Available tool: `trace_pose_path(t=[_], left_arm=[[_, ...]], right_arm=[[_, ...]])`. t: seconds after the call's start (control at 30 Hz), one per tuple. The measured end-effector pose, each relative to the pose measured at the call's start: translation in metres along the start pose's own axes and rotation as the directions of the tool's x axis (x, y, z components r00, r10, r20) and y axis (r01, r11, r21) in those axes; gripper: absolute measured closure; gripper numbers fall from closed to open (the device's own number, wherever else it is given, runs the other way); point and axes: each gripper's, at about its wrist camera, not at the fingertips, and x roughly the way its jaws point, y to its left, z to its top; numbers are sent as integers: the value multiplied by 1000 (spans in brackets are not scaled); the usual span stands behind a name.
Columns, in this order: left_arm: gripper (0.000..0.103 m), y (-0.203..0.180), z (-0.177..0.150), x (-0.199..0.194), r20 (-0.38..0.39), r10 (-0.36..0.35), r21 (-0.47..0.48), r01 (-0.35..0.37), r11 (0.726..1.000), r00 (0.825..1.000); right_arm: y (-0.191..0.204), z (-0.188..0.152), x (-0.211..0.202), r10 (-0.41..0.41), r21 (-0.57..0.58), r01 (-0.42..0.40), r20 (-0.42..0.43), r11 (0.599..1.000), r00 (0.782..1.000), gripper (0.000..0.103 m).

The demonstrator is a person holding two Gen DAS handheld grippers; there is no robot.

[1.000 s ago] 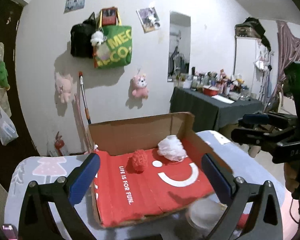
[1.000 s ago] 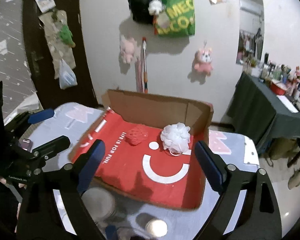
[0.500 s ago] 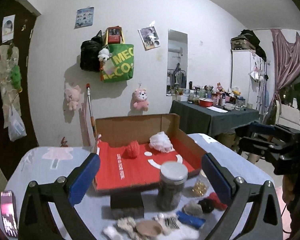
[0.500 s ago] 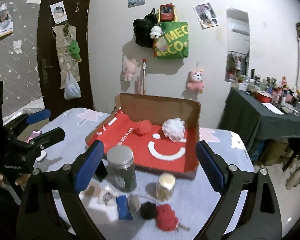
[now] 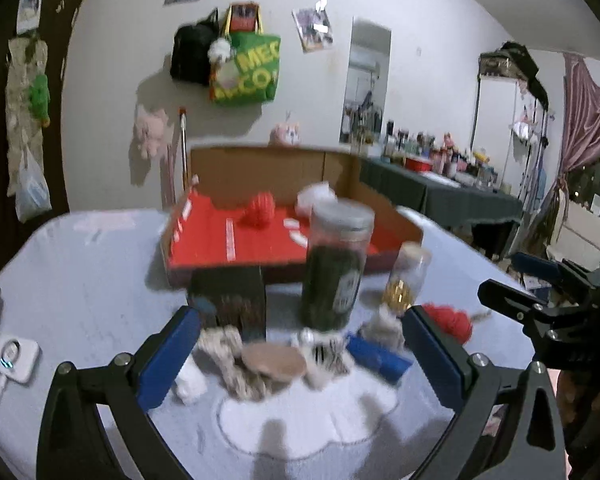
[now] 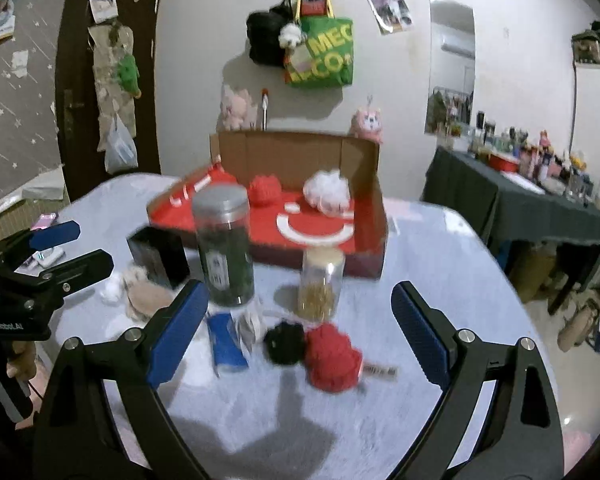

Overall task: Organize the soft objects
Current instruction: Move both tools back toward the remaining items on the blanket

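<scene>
Hovering wide open and empty, the right gripper (image 6: 296, 332) faces the red pompom (image 6: 332, 358) lying beside a black pompom (image 6: 285, 342) near the table's front. Best to drop straight down around red alone. The left gripper (image 5: 300, 354) is likewise spread. Jars (image 6: 224, 248) crowd behind; the cardboard box (image 6: 296, 152) beyond has room.

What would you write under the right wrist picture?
Open right gripper hovers over red pom-pom and black pom-pom, before the red box.
</scene>
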Motion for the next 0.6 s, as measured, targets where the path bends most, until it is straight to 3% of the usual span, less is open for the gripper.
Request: trace_pose_path(t=[0.43,0.6], left_arm=[[0,8,-19,40,-113,23,15,-22,1000,993],[6,14,-18,53,-164,1,30,4,1000,987]], right_arm=[[-36,-31,48,39,101,-24,-147,995,988,9],[-46,-31,62,78,112,-58,-180,992,980,12]])
